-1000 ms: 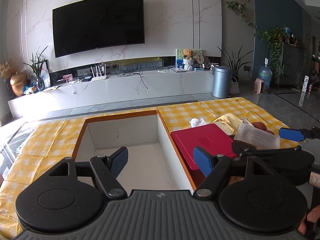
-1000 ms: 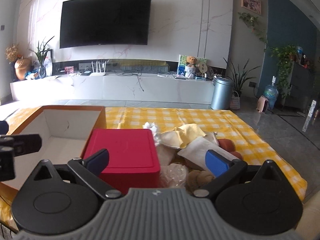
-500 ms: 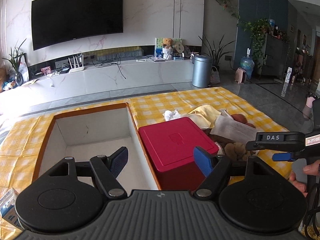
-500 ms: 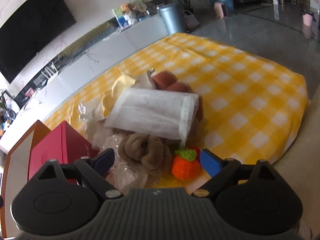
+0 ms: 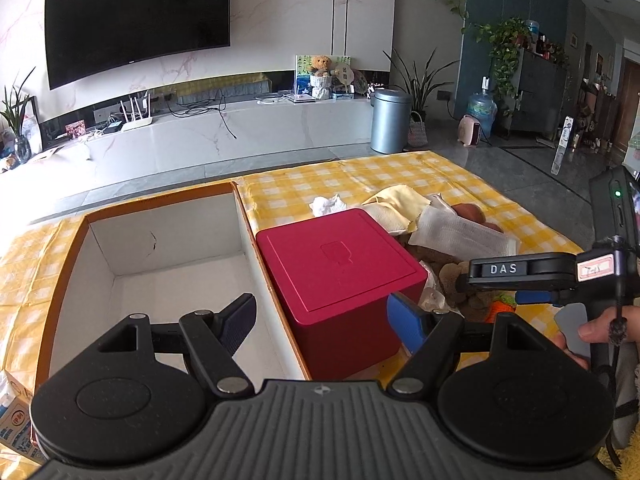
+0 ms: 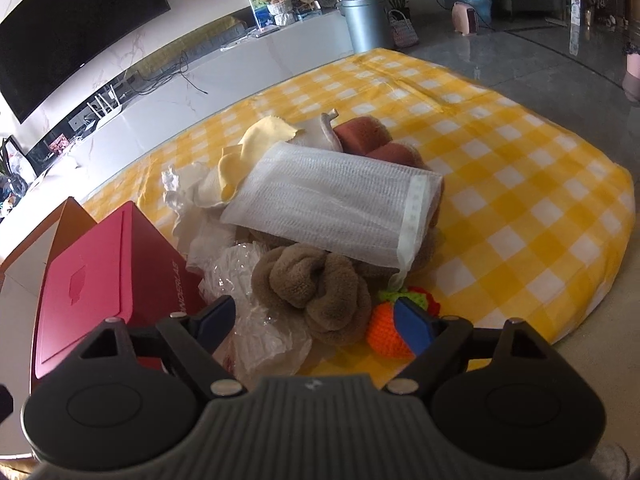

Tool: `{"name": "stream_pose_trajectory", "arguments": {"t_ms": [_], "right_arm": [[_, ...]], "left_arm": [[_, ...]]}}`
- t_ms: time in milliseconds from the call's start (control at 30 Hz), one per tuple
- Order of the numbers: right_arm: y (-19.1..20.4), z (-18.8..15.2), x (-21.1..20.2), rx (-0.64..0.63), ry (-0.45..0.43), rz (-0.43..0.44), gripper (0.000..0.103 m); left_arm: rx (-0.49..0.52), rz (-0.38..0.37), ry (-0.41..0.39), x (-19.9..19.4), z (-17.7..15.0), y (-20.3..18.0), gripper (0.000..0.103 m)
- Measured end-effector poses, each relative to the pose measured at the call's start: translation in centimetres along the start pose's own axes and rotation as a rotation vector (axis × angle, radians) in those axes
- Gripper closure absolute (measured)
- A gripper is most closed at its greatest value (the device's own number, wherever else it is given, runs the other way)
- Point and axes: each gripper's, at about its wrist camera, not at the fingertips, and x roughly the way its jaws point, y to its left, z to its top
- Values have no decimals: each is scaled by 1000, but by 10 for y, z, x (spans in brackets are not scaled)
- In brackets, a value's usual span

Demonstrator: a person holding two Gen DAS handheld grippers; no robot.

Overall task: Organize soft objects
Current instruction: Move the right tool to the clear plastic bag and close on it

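We saw the right gripper (image 6: 316, 322), jaws spread and empty, above the brown plush towel (image 6: 316, 288) and crocheted orange (image 6: 386, 332) beside the red box (image 6: 104, 280). Left gripper (image 5: 320, 320), jaws spread, hovered over the open cardboard box (image 5: 160, 240).

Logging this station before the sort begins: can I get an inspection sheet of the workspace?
Surface: yellow checked cloth, bare at right.
Job's things: mesh pouch atop pile; brown towel, orange knit fruit, yellow cloth. Open box holds nothing seen.
Clutter: red box, plastic wrap, carton.
Grippers: left tongs, right tongs open, unloaded.
Cables: on TV shelf.
Surroundings: TV, bin, plants.
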Motion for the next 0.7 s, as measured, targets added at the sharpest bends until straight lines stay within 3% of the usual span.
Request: {"name": "stream_pose_trajectory", "arguments": {"t_ms": [133,233,267,367,500,633,700], "right_arm": [[13,-14,-13,-124,27,113,18],[30,-21,-6,-213,57,121,28],[32,-21,-1,-220,79,123,33],[31,-19,17,-179,161,145,36],[27,-15,28,-146,141,95,35],[36,-15,37,-196,132,40,36],[42,-18,42,-238,134,20,50]], "left_arm": [[-2,7,-2,1,1,3,15],[-13,16,0,4,2,3,15],[-16,18,0,4,2,4,15],[-21,23,-3,2,2,6,15],[-19,25,-3,-1,1,6,15],[-11,29,-3,-3,0,4,15],[-11,32,-1,-4,-1,5,15]]}}
